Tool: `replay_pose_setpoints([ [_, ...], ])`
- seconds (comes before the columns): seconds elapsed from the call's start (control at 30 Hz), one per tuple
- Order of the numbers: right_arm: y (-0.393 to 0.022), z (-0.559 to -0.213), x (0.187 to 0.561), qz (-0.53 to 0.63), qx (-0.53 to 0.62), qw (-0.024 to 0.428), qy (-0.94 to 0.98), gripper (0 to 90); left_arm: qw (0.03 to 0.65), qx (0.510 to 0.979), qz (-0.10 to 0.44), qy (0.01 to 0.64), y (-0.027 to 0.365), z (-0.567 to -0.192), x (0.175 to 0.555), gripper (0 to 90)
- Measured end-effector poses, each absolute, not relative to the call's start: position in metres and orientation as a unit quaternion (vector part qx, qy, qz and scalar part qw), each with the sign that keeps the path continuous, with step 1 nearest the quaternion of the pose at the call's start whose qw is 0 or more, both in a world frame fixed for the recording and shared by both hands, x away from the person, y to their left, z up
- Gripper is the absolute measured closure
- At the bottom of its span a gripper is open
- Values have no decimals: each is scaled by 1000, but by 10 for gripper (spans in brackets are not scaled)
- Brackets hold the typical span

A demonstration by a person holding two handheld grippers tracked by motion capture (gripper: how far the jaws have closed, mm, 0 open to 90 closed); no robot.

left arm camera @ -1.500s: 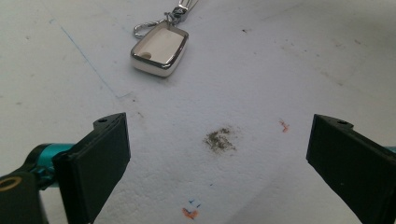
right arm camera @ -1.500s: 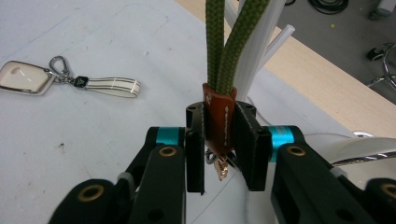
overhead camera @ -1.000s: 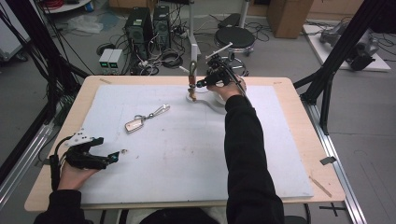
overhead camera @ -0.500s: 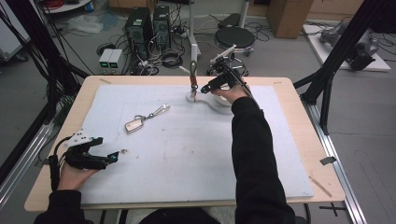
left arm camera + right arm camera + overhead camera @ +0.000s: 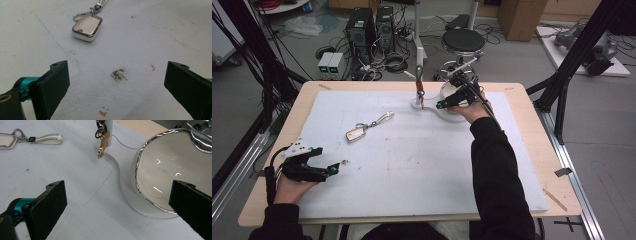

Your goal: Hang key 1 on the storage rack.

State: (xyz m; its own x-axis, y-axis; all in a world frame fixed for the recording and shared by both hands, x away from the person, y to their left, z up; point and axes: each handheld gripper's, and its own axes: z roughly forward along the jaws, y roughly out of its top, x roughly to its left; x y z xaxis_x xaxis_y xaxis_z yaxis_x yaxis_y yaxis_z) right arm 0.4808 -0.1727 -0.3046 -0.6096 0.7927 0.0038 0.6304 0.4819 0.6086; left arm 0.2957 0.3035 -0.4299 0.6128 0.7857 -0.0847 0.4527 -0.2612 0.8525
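Right gripper [image 5: 117, 207] empty, jaws just spread wide, nothing between; brass key [image 5: 103, 145] hanging on white post [image 5: 108, 130] ahead and slightly left, long axis vertical, shiny white bowl [image 5: 160, 170] just right. Left gripper [image 5: 116, 87] likewise agape, well apart.

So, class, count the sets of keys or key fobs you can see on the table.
2. One key hangs on the white stand beside the bowl at the far side. The key fob with its strap lies flat, left of centre on the white mat. None seems hidden.
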Motion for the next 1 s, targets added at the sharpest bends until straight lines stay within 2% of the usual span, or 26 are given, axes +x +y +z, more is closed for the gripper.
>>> replay_pose_setpoints([
  [0.27, -193, -308, 457, 299, 422, 144, 843, 8, 457, 773, 182, 401, 304, -430, 295, 67],
  [0.43, -207, -313, 443, 296, 432, 165, 836, 8, 457, 775, 181, 398, 303, -430, 295, 67],
  [1.0, -233, -361, 393, 297, 426, 178, 836, 8, 455, 777, 180, 395, 301, -430, 294, 67],
])
